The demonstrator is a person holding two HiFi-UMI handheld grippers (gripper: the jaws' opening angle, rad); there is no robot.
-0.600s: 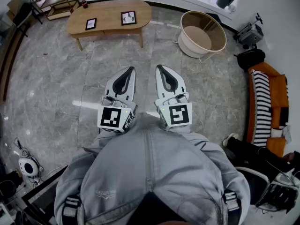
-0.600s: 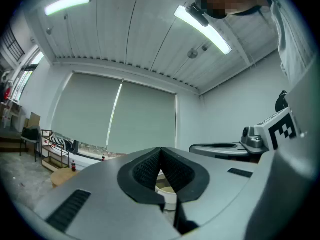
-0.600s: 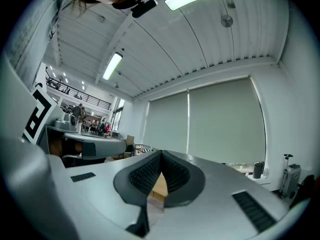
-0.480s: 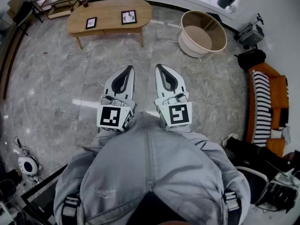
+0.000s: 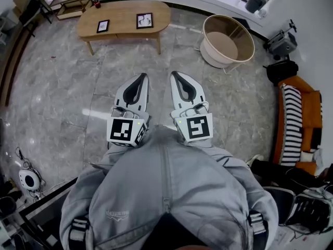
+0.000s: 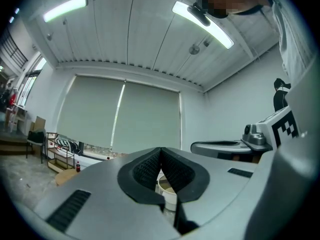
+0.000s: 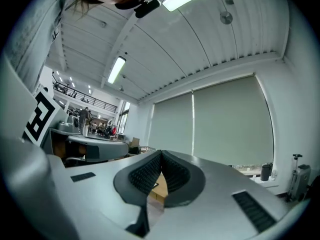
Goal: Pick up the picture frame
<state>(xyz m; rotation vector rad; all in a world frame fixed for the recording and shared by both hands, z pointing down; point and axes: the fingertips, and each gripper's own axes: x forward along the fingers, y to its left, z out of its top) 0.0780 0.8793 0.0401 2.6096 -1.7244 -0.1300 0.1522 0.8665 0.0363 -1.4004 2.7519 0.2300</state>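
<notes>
**Carry position.** Holds the left gripper (image 5: 140, 78) and the right gripper (image 5: 176, 75) side by side, close in front of the torso, pointing level and forward over the stone floor (image 5: 62, 87). Shows both jaw pairs fully closed, ribbed pads meeting at the tips, nothing clamped between them; confirmed in the left and right gripper views.

**Probable reason.** Suits transit rather than grasping. Keeps the tools compact and tucked in while no target sits within reach. Puts the task at the approach stage, with no grasp started.

**Target location.**
- Finds two candidates on the low wooden table (image 5: 122, 29), well ahead of both jaw tips.
- Places the larger picture frame (image 5: 144, 20) almost straight ahead of the left jaws and ahead-left of the right jaws.
- Places the smaller picture frame (image 5: 102, 26) ahead and further left of the left jaws, apart from the larger one.
- Leaves both frames well apart from either jaw pair.
- Cannot tell whether they lie flat or stand propped.
- Cannot tell from the task wording which frame is meant.

**Other items.** Locates a round tub (image 5: 227, 40) ahead and to the right of the right jaws, clear of the table.

**Next requirement (judgement).** Close the distance to the table first, then open one jaw pair wide enough for a frame edge before contact.
</notes>
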